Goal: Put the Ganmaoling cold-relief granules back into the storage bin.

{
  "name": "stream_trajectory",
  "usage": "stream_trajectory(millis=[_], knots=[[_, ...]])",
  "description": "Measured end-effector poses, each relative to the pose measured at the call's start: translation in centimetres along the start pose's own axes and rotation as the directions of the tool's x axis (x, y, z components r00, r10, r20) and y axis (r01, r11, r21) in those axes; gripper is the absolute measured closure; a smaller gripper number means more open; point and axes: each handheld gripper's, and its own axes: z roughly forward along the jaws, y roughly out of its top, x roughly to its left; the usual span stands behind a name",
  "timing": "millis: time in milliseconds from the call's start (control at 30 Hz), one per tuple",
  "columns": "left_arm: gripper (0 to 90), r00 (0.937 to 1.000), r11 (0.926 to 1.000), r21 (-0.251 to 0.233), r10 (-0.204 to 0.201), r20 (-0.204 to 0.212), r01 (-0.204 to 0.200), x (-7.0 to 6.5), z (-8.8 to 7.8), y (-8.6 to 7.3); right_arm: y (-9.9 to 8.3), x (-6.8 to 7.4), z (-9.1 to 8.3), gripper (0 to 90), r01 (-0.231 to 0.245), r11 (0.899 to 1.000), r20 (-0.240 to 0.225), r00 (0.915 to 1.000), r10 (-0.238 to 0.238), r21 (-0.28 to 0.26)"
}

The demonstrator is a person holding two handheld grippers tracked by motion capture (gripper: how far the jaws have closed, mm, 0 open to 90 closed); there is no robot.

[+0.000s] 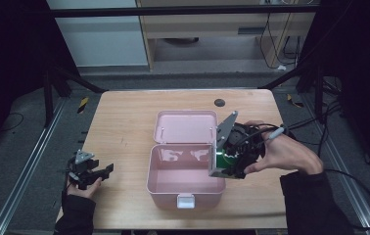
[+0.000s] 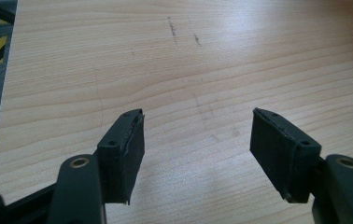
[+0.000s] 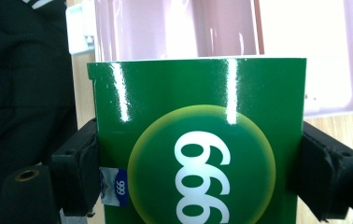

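Note:
A pink plastic box (image 1: 185,188) stands open at the middle of the wooden table (image 1: 124,117), its lid (image 1: 185,126) laid back flat behind it. My right gripper (image 1: 224,161) hovers at the box's right wall, shut on a glossy green carton (image 3: 198,140) with white "999" on a yellow-green disc; both pads press its sides. The carton (image 1: 222,159) hangs just over the box's right edge. My left gripper (image 1: 102,172) rests near the table's front left, jaws open (image 2: 198,149) over bare wood with nothing between them.
A small dark round spot (image 1: 219,102) sits at the table's back edge. The box has a white latch (image 1: 185,200) on its front. Cables trail off the table's right side. Metal rails run along the floor on both sides.

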Motion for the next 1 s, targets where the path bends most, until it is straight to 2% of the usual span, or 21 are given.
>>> stream_trajectory(millis=[300, 500, 633, 800, 1000], knots=[[34.6, 1.0000, 1.0000, -0.003, -0.001, 0.000, 0.001, 0.0, 0.0, 0.0, 1.9, 0.1, 0.8, 16.3, 0.031, 1.000, -0.008, 0.9995, -0.031, -0.003], [34.6, 1.0000, 1.0000, 0.000, 0.000, 0.000, 0.000, 0.0, 0.0, 0.0, 2.7, 0.1, 1.1, 16.3, 0.034, 0.999, -0.020, 0.9992, -0.034, -0.017], [34.7, 1.0000, 1.0000, 0.001, 0.000, 0.000, 0.000, 0.0, 0.0, 0.0, 3.1, 0.3, 1.8, 16.2, 0.038, 0.999, -0.023, 0.9990, -0.038, 0.007], [34.7, 1.0000, 1.0000, -0.001, -0.002, 0.000, 0.002, 0.0, 0.0, 0.0, 3.6, 0.4, 2.5, 16.2, 0.039, 0.999, -0.033, 0.9987, -0.039, -0.010], [34.7, 1.0000, 1.0000, -0.003, -0.003, 0.000, 0.003, 0.0, -0.1, 0.0, 4.0, 0.5, 3.4, 16.2, 0.045, 0.999, -0.042, 0.9981, -0.044, 0.010]])
